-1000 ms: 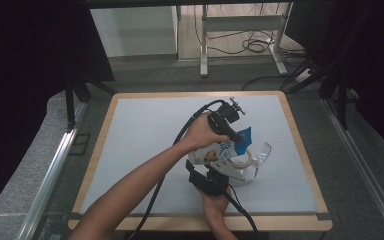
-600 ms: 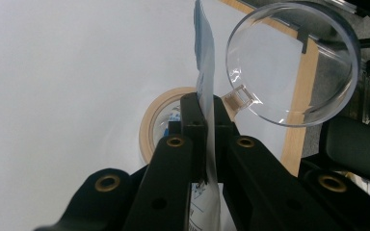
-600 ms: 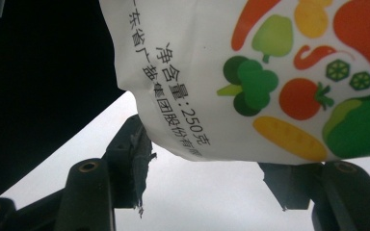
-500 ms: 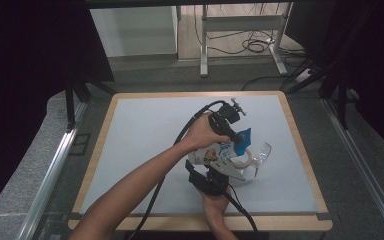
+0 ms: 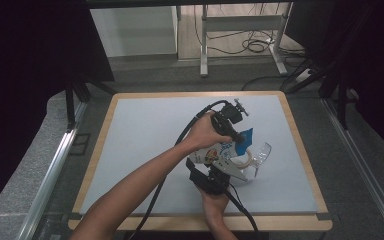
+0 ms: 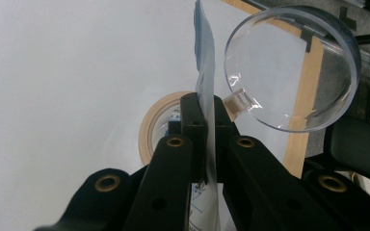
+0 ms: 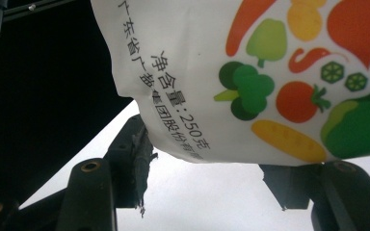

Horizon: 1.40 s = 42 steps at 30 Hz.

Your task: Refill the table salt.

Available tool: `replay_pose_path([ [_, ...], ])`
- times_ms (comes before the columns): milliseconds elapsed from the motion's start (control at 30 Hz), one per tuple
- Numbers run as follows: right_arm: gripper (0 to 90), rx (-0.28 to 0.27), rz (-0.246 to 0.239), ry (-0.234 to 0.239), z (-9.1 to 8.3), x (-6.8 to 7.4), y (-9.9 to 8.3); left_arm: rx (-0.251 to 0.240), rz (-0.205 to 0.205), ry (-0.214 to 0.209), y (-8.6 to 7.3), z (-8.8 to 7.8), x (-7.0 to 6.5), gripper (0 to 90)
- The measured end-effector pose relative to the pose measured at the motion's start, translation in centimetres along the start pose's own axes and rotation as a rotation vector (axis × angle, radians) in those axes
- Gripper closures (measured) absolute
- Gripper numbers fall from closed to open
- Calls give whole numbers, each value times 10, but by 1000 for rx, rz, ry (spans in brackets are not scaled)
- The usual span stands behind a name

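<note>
A white pouch [image 5: 219, 151] printed with vegetables [image 7: 270, 72], blue along its top edge, is held tilted just above the table between both grippers. My left gripper [image 5: 240, 137] is shut on the thin blue top edge [image 6: 204, 62], its jaws [image 6: 204, 103] pressed flat on it. My right gripper [image 5: 219, 174] comes from below, its jaws [image 7: 212, 168] shut on the pouch's lower end. A clear round cup [image 5: 262, 152] with a small handle [image 6: 294, 72] lies right of the pouch. A beige tape roll [image 5: 243, 161] lies flat beneath it [image 6: 149, 127].
The work surface is a pale grey mat [image 5: 145, 130] in a wooden frame [image 5: 305, 150]. Black cables trail from both grippers toward the near edge. Metal rails [image 5: 55, 165] run along both sides, with dark curtains and a stand's legs [image 5: 240, 45] beyond.
</note>
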State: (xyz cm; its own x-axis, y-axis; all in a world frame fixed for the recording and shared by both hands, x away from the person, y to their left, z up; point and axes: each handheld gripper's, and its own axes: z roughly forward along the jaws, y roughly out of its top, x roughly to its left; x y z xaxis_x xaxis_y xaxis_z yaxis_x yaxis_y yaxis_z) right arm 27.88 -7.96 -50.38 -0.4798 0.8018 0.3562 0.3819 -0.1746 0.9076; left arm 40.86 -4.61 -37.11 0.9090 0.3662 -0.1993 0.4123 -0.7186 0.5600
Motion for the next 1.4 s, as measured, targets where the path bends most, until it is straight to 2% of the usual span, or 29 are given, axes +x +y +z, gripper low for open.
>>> replay_pose_path([
  [133,410,-2,30,7,0,-1,1,-4,4,0,0,0,-1,900],
  [467,442,3,-24,-10,-1,-1,1,-9,7,-1,0,-1,-1,900],
  [833,454,8,-54,-24,0,-2,1,-15,7,1,0,-4,-1,900],
  [1100,457,9,-44,-19,0,0,2,-8,17,10,0,-5,-3,900],
  [1200,486,18,-71,-46,1,0,5,-1,22,13,2,-6,-5,900],
  [1233,498,18,-57,-43,0,0,6,-1,22,13,2,-6,-5,900],
  [1400,499,13,-50,-40,-1,0,9,12,40,27,5,-7,-9,900],
])
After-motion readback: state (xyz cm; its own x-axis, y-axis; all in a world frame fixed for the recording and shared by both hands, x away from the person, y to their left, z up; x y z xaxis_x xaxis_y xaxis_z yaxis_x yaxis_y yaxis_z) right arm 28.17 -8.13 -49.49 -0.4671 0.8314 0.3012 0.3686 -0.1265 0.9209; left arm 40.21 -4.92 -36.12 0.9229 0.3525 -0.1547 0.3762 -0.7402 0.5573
